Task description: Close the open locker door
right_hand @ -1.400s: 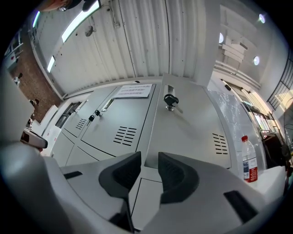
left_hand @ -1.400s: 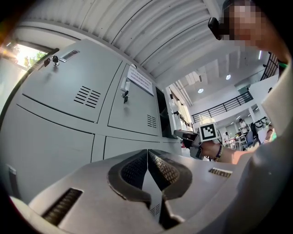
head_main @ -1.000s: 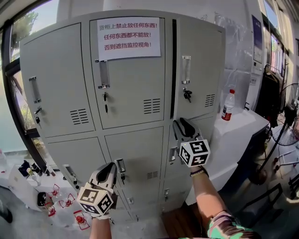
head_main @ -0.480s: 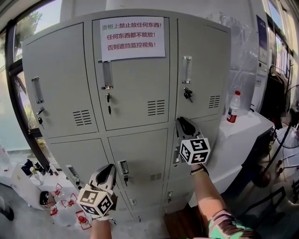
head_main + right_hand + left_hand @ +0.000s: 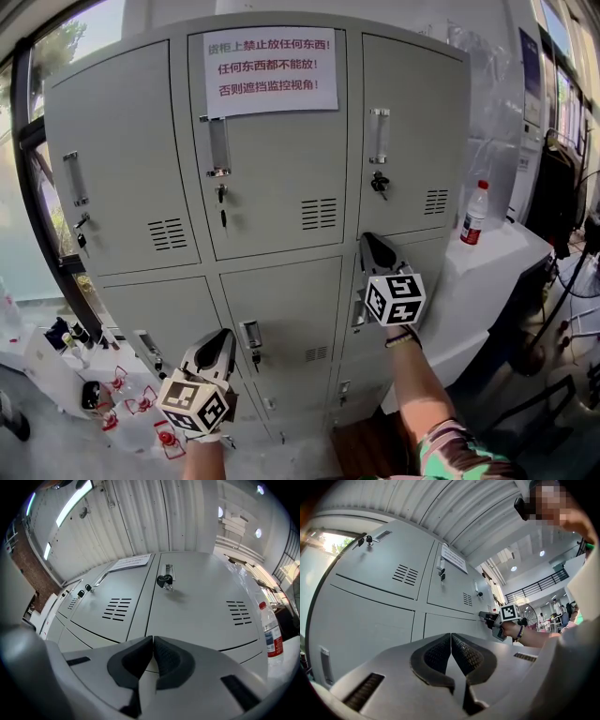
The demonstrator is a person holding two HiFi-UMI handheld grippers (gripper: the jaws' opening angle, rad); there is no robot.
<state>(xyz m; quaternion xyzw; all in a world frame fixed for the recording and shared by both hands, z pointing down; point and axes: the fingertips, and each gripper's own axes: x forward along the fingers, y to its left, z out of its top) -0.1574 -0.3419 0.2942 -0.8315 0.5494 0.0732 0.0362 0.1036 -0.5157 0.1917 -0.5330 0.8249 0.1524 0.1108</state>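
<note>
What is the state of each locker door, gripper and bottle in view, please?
Grey metal upper right locker door: closed, key inserted.
Grey upper middle locker door: closed, white notice attached.
Left gripper: shut, empty.
Right gripper: jaws just closed, empty.
Clear red-capped plastic bottle: upright, capped.

In front of the locker bank [image 5: 281,187] the air stood open, so a gripper could come straight at any door. Off the bank's flat front only the upright handles [image 5: 217,145] and the hanging keys [image 5: 379,185] jutted out. Against the bank's right side a white counter [image 5: 502,270] with a water bottle [image 5: 475,213] on it blocked that flank. At the bank's lower left, small red-and-white clutter [image 5: 127,405] crowded the floor, and a dark window frame [image 5: 36,202] hemmed in its left side.
</note>
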